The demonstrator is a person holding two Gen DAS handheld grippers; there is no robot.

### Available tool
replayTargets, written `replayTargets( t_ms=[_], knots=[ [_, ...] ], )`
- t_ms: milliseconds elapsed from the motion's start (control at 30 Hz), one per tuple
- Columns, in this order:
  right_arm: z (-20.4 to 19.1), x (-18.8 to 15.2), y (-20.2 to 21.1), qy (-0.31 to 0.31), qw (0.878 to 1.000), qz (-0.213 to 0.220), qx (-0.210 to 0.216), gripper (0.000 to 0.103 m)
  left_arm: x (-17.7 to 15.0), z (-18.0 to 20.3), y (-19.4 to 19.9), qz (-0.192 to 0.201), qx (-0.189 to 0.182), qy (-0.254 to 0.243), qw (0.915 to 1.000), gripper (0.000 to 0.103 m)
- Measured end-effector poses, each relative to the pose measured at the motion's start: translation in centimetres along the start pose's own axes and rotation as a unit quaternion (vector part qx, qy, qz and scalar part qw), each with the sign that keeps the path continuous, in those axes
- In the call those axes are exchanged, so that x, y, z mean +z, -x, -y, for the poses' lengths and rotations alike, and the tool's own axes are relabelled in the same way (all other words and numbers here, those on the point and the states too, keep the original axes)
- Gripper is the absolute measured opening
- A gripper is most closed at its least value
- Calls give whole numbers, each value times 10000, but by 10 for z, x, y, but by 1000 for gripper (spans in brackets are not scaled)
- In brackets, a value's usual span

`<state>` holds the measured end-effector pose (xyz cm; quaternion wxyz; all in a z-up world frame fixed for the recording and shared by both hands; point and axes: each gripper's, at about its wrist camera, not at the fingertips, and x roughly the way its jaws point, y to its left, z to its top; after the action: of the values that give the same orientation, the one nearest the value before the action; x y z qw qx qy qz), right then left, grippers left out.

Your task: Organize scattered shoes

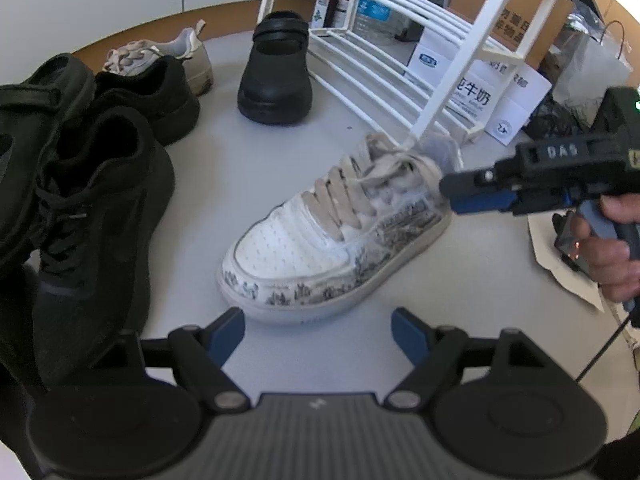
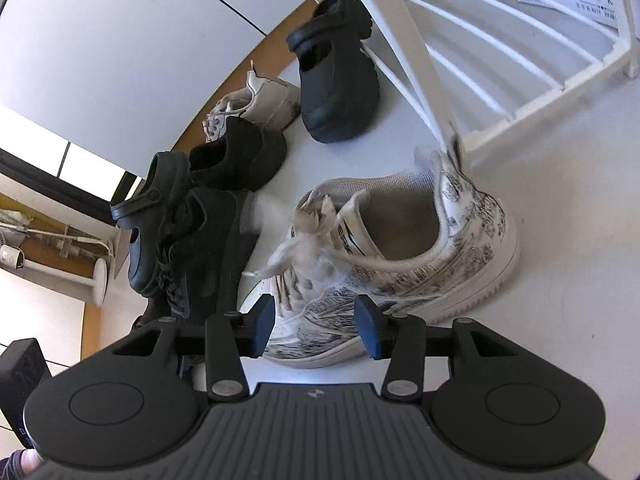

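Both claws are standing released at this moment: the left gripper [image 1: 318, 330] is hovering with its jaws spread wide just short of the toe of the white sneaker [image 1: 332, 236], nothing between its blue pads, while the right gripper [image 2: 316, 328] is poised low over the sneaker's outer side with its jaws part-open and no pad pressing on anything, as far as the right wrist view is showing. The sneaker is sitting upright on the pale floor [image 1: 248, 152], heel just beside the foot of the white shoe rack [image 1: 400, 40], laces loose and flopping over the tongue. To its left, black lace-up shoes [image 1: 100, 208] are crowding together near a black clog [image 1: 276, 76] and the sneaker's beige-laced mate [image 1: 168, 56], farther back. Judging by its looks, the sneaker is going to behave as a light but bulky thing: a firm rubber sole, a soft padded collar that is likely to give under a pinch, and a smooth toe cap that may be slipping against the pads. The heel collar or the side wall by the opening is looking like the surest hold, since the jaws can be straddling one wall there; the laces are offering a poor, swinging grip.
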<state>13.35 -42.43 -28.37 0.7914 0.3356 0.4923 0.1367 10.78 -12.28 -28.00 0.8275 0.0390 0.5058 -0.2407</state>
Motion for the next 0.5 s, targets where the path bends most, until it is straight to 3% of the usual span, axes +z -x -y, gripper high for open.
replayTargets(
  t_ms=[267,333,500],
  knots=[
    [4,-6,-11,-330,9987,-184,-347,69,1,-5,-2,9,69,81,9999,83],
    [4,-6,-14,-436,9980,-193,-423,84,1,-6,-4,-5,66,97,9999,83],
    [5,-5,-29,-822,9937,-142,-746,91,0,-4,-5,-16,60,83,9999,83]
  ],
)
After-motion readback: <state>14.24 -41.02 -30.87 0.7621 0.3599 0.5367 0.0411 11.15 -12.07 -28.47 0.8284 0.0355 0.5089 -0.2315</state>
